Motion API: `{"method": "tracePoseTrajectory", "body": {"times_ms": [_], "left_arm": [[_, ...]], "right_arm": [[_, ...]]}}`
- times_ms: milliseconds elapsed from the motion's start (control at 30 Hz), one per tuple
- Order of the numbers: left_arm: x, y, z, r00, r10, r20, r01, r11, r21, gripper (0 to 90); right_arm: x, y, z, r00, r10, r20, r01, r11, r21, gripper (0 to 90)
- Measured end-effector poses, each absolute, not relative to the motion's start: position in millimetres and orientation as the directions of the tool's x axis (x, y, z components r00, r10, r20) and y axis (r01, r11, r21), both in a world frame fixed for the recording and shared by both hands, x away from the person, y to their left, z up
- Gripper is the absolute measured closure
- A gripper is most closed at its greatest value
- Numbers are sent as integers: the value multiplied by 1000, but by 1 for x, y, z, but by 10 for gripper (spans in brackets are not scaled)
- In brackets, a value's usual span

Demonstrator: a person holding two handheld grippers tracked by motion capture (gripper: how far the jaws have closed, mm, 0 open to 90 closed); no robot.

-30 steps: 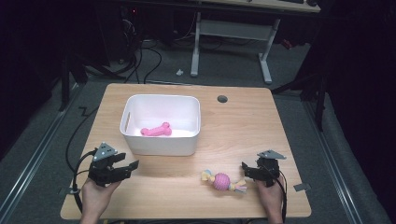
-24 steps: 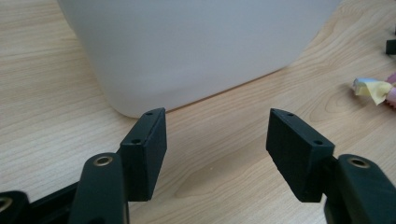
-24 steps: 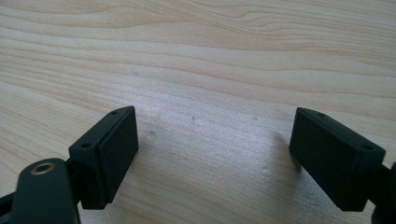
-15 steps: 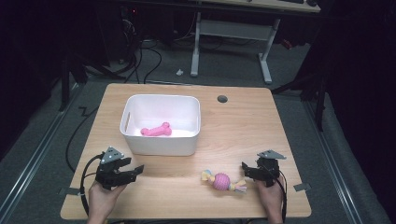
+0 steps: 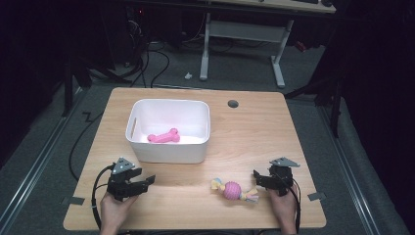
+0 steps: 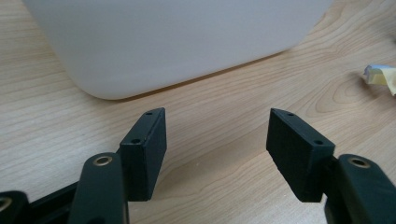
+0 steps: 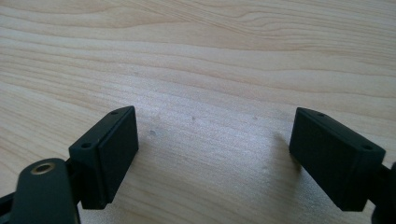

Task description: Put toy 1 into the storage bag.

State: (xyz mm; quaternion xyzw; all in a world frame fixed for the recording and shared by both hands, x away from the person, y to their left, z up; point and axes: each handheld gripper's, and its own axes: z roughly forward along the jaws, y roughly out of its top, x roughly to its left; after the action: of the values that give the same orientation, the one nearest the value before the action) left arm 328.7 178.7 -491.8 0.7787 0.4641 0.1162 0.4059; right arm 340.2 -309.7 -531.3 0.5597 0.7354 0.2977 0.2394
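While my right gripper (image 5: 258, 177) rests with jaws wide and empty, the rope toy (image 5: 234, 190) lies just beside it; my left gripper (image 5: 146, 180), jaws also apart, sits well apart from the toy.

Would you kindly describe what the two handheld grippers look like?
Both the left gripper and right gripper are black, each with two flat rectangular jaws with small screw holes, brass-coloured pivot rivets, a grey three-cornered plate on top and a trailing black cable. No sleeves are visible.

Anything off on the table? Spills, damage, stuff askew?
Nothing stands out. The pink bone toy lies inside the white bin, which sits square and upright. The rope ball toy lies intact on the wooden table, near the right gripper. No spills or damage visible.
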Motion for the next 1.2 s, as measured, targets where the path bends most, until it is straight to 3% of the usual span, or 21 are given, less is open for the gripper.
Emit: {"method": "tracePoseTrajectory", "body": {"times_ms": [467, 667, 1200], "left_arm": [[332, 153, -507, 565, 811, -152, 616, -292, 732, 380], [333, 137, -515, 589, 807, -45, 587, -389, 710, 376], [342, 118, -531, 603, 798, -16, 555, -405, 726, 368]], "right_arm": [[340, -309, -531, -258, 966, -17, 681, 194, 706, 155], [340, -309, -531, -257, 966, -17, 682, 194, 706, 155], [340, -309, -531, -258, 966, -17, 681, 194, 706, 156]]}}
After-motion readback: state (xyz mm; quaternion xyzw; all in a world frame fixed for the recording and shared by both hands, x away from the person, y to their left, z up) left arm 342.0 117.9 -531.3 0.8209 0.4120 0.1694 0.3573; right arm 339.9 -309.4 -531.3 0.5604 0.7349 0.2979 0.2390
